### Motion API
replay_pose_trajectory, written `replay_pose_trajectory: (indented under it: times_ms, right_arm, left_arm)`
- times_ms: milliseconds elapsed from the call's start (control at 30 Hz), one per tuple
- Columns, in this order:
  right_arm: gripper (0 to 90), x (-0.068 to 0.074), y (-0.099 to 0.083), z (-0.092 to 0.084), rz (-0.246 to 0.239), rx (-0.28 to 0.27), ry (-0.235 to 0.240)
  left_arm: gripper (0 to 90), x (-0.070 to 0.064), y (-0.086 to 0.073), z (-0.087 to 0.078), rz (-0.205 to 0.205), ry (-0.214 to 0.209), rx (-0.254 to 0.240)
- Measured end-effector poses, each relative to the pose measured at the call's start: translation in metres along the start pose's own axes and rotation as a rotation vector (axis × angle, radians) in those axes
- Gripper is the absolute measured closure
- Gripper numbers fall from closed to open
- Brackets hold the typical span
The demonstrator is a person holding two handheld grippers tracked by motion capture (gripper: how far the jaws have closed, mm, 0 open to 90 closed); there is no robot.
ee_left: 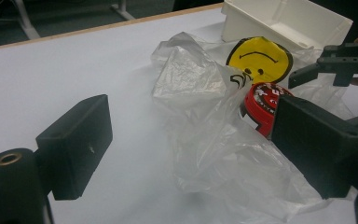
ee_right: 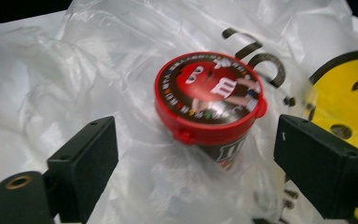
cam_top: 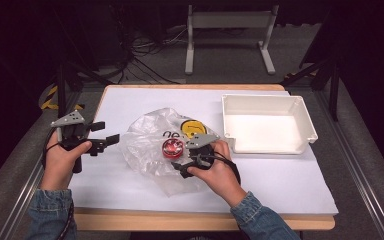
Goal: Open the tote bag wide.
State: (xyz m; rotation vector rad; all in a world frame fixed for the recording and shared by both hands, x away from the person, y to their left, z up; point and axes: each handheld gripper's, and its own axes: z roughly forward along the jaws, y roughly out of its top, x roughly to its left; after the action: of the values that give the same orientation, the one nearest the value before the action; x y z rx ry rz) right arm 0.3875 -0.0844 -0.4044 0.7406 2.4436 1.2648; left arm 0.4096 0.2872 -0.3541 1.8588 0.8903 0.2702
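Jaws of the right gripper stand wide open, gripping nothing, either side of a red-lidded candy tub lying on a clear plastic bag. Left gripper is likewise wide open and holds nothing, at the bag's edge. White bin beside the bag is empty.

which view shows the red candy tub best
The right gripper view: the red candy tub sits close and central between that tool's open jaws, lid print readable. The high view shows it small on the plastic bag. The left gripper view shows it partly hidden behind a jaw and a bag fold.
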Motion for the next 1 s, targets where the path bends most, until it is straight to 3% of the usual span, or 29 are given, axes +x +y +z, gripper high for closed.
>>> replay_pose_trajectory:
  times_ms: [167, 400, 533, 800, 1000]
  right_arm:
    - [18.8, 0.004, -0.004, 0.002, 0.029, 0.039, 0.005]
    - [19.1, 0.0, -0.005, 0.013, 0.06, 0.07, 0.006]
    - [19.2, -0.004, -0.002, 0.02, 0.07, 0.061, 0.01]
    - [19.0, -0.012, 0.004, 0.029, 0.143, 0.004, 0.034]
    - [17.2, -0.01, 0.006, 0.043, 0.132, 0.015, 0.007]
  left_arm:
    - [13.4, 0.0, 0.0, 0.001, 0.008, -0.002, 0.003]
    - [13.4, 0.002, 0.0, 0.002, 0.009, 0.002, 0.005]
    - [13.5, 0.002, -0.001, 0.001, 0.005, 0.001, 0.005]
    - [13.5, 0.002, -0.002, 0.002, 0.002, 0.002, 0.01]
    - [13.5, 0.001, -0.002, 0.003, -0.008, 0.003, 0.013]
